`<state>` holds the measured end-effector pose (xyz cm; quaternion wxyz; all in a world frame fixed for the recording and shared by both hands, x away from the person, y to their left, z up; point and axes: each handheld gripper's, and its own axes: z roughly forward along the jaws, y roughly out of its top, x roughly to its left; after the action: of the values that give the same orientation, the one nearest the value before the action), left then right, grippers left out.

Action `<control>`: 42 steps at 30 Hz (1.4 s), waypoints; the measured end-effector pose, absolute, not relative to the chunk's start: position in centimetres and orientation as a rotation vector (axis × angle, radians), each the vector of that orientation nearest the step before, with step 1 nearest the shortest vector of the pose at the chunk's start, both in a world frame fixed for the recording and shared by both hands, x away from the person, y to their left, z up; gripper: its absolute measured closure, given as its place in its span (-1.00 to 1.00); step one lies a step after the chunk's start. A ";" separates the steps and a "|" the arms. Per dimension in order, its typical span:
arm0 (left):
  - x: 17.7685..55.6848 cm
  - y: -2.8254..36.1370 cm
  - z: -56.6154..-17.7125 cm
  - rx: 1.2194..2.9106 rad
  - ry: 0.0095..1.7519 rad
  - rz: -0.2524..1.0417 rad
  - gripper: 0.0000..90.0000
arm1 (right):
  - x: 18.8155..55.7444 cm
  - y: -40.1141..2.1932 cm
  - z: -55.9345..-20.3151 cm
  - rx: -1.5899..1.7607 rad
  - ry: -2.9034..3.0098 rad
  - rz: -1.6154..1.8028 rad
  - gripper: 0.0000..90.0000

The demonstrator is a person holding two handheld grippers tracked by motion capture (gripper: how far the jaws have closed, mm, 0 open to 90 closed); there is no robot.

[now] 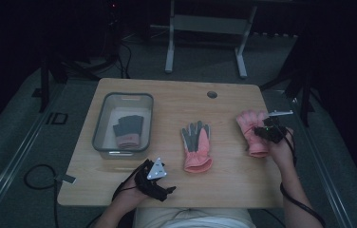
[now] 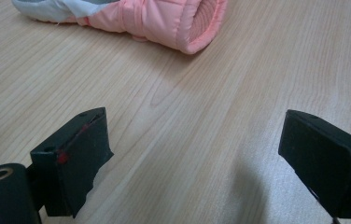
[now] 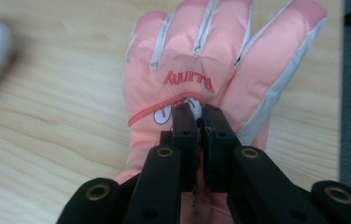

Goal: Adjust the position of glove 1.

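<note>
Wooden table (image 1: 167, 102), right hand-held gripper (image 3: 200, 122) pinching pink glove (image 3: 220, 60), left hand-held gripper (image 2: 197, 158) spread wide

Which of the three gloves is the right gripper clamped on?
The pink glove at the table's right edge, back side up. The right gripper pinches it; the middle glove lies palm-up, the grey one sits in the bin.

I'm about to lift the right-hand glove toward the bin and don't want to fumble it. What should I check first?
1. Right gripper shut on the pink glove: ok, the jaws pinch its back fabric.
2. Pinch holds more than a thin fold: cannot tell.
3. Left gripper out of the way: ok, open over bare table at the near edge.
4. Middle glove in the carry path: not ok, it lies between glove and bin.
5. Room in the grey bin: ok, it holds one dark glove.
</note>
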<state>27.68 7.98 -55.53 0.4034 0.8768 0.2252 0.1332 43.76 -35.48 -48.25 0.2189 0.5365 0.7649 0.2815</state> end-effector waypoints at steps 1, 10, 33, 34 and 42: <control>27.7 8.0 -55.5 2.212 0.572 0.333 -0.81 | 43.3 -35.2 -47.5 1.504 2.087 0.807 0.90; 27.7 8.0 -55.6 2.210 0.567 0.330 -0.81 | 38.9 -32.1 -42.5 1.505 1.930 0.924 0.90; 27.6 7.9 -55.7 2.221 0.553 0.342 -0.81 | 34.5 -27.0 -48.0 1.595 1.907 0.876 0.90; 27.6 7.9 -55.7 2.220 0.554 0.340 -0.81 | 34.7 -26.9 -48.5 1.603 1.907 0.863 0.90; 27.6 7.8 -55.7 2.227 0.551 0.341 -0.81 | 36.3 -27.1 -51.2 1.652 1.908 0.813 0.89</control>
<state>27.63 7.83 -55.75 0.3998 0.8801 0.2178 0.1346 36.26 -27.10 -51.17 0.2426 0.6045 0.6981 0.2973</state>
